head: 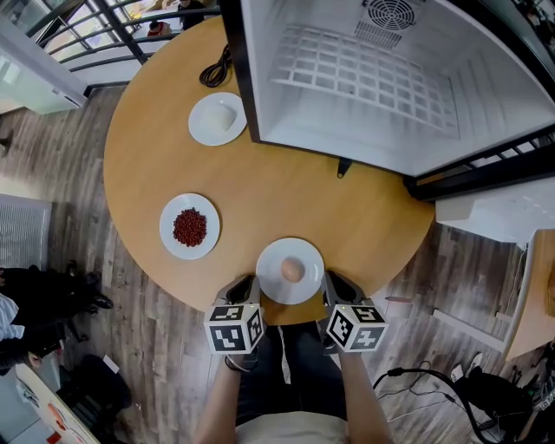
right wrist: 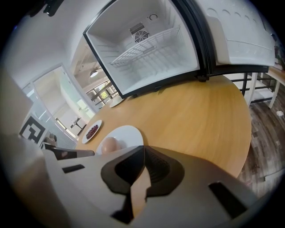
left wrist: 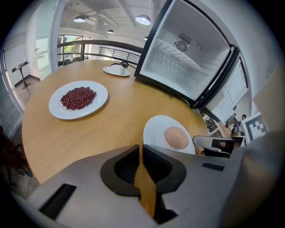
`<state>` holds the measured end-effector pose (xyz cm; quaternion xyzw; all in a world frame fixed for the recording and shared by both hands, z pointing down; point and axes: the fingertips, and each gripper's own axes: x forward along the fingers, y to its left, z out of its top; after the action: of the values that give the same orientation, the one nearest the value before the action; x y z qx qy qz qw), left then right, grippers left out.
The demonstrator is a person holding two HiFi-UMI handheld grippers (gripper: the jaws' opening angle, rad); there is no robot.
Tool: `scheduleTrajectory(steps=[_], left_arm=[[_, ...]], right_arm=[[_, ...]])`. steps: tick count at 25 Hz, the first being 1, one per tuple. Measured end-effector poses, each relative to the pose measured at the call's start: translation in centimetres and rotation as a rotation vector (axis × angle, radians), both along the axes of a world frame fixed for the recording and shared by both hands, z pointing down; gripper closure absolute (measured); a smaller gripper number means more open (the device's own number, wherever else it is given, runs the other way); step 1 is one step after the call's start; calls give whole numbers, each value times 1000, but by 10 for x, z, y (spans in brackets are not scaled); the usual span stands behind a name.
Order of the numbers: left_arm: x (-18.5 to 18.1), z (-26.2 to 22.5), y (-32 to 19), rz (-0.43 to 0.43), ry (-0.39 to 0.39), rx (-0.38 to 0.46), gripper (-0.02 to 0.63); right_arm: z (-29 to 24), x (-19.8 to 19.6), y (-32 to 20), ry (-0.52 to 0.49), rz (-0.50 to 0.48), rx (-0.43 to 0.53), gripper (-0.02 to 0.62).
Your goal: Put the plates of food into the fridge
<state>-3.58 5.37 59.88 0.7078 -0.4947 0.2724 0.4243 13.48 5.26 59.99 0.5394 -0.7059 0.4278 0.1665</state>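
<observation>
**Status: both claws clenched, empty, flanking the egg plate**

1. Left claw [left wrist: 140,149]. In the left gripper view I read the jaws as clenched together with nothing between them. Only a narrow strip of the desk [left wrist: 111,120] shows behind the gap. The egg plate [left wrist: 153,132] lies just past the tips, right of centre in that frame, and the claw is not gripping it.

2. Right claw [right wrist: 143,149]. In the right gripper view the jaws are likewise clenched and hold nothing. The same plate sits just beyond the tips, left of centre.

3. Position of the claws. In the head view both claws are at the bottom centre of the frame. One is against the lower left edge of the egg plate and the other against its lower right edge. The plate rests at the near rim of the round wooden desk, with the egg [head: 292,270] at its middle.

4. Other task items. The plate of red beans [head: 171,241] is on the desk at centre left, well apart from the egg plate. A third plate with white food [head: 201,128] is at upper left, just beside the fridge [head: 486,95].

5. Fridge. It fills the upper right of the head view with its door open. The white interior is bare apart from a wire shelf [head: 364,74] and a round fan grille [head: 390,12]. A coiled black cable [head: 217,69] lies on the desk beside its left wall.
</observation>
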Motion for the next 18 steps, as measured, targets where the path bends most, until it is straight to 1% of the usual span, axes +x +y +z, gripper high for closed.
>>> scheduleTrajectory(steps=[3, 7, 10, 12, 14, 16, 17, 18], left_arm=[[0, 0, 1, -1, 44, -25, 597], [1, 0, 4, 10, 81, -47, 593], [2, -1, 6, 12, 125, -61, 559], [2, -1, 8, 9, 153, -71, 525], [1, 0, 10, 1, 169, -82, 517], [1, 1, 11, -2, 179, -89, 515], [2, 1, 12, -2, 185, -93, 515], [3, 1, 12, 0, 192, -96, 515]], right_arm=[[0, -2, 1, -32, -11, -16, 580], [0, -3, 2, -96, -13, -39, 580], [-1, -3, 2, -163, -3, -59, 579], [-1, -3, 3, -181, -17, -67, 578], [-2, -4, 4, -182, -38, -73, 578], [-2, -5, 5, -208, -50, -84, 577], [-3, -6, 5, -229, -54, -90, 564], [-3, -8, 5, -248, -60, -96, 533]])
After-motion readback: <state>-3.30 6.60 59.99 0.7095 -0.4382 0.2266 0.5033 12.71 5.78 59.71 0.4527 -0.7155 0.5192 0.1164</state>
